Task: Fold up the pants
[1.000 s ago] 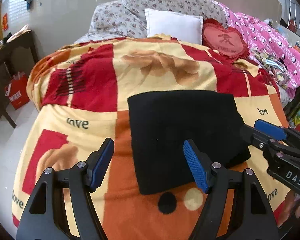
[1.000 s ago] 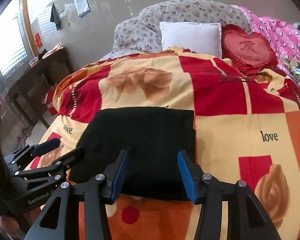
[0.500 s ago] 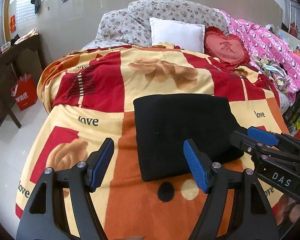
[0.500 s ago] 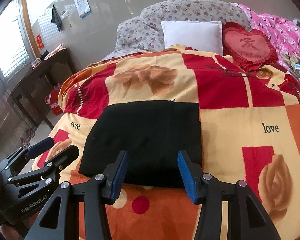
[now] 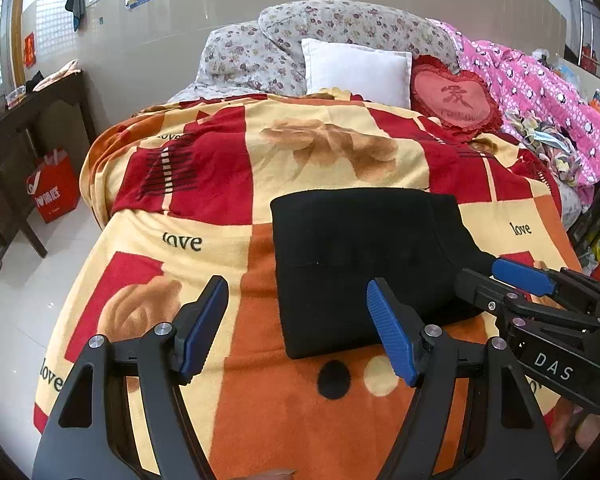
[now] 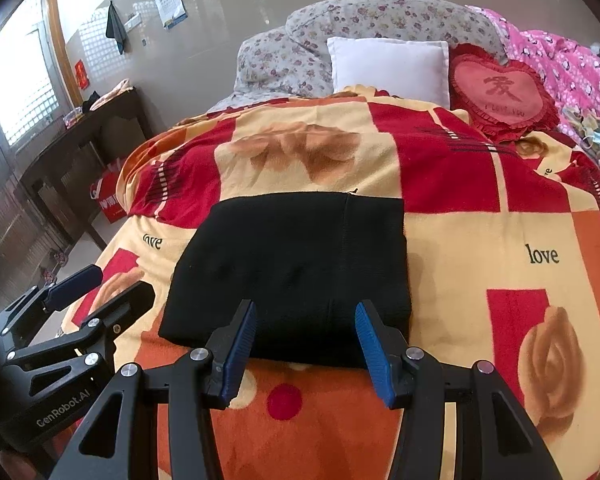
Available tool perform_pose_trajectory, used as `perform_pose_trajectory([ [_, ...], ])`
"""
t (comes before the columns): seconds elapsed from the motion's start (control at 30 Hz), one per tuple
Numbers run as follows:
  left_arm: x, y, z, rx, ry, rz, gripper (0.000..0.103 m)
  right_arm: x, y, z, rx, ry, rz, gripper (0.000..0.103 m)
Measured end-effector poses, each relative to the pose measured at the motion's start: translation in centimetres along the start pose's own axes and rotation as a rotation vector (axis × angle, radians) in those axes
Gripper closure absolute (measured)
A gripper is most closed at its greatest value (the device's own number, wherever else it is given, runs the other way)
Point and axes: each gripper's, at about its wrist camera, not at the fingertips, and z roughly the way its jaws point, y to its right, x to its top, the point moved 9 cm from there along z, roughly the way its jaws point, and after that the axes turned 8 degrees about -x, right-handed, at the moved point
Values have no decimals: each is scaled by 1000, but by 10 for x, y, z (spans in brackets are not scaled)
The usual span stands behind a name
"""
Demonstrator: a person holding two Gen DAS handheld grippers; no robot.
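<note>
The black pants (image 5: 364, 264) (image 6: 296, 268) lie folded into a flat rectangle on the red, yellow and orange blanket (image 5: 228, 392) (image 6: 500, 240). My left gripper (image 5: 296, 320) hovers open in front of the pants' near left corner, nothing between its blue pads. My right gripper (image 6: 306, 336) stands open just before the pants' near edge, also holding nothing. In the left wrist view the right gripper (image 5: 516, 280) shows at the right, beside the pants' right edge. The left gripper (image 6: 88, 288) appears at the lower left in the right wrist view.
At the head of the bed sit a white pillow (image 5: 356, 68), a red heart cushion (image 5: 456, 100) and a pink quilt (image 5: 540, 96). A dark wooden table (image 5: 24, 120) and a red bag (image 5: 54, 188) stand on the floor to the left.
Both grippers have drawn back a little from the folded pants, which now sit farther up in both views. The pants have not moved on the blanket.
</note>
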Motion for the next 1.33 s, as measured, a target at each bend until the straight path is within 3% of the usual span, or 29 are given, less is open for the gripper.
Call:
perform_pose_trajectory([
  [1.0, -4, 3, 7, -1, -22, 5, 31, -9, -1, 12, 21, -40, 9, 53],
  [1.33, -6, -5, 10, -21, -12, -42, 31, -11, 2, 11, 22, -40, 12, 53],
])
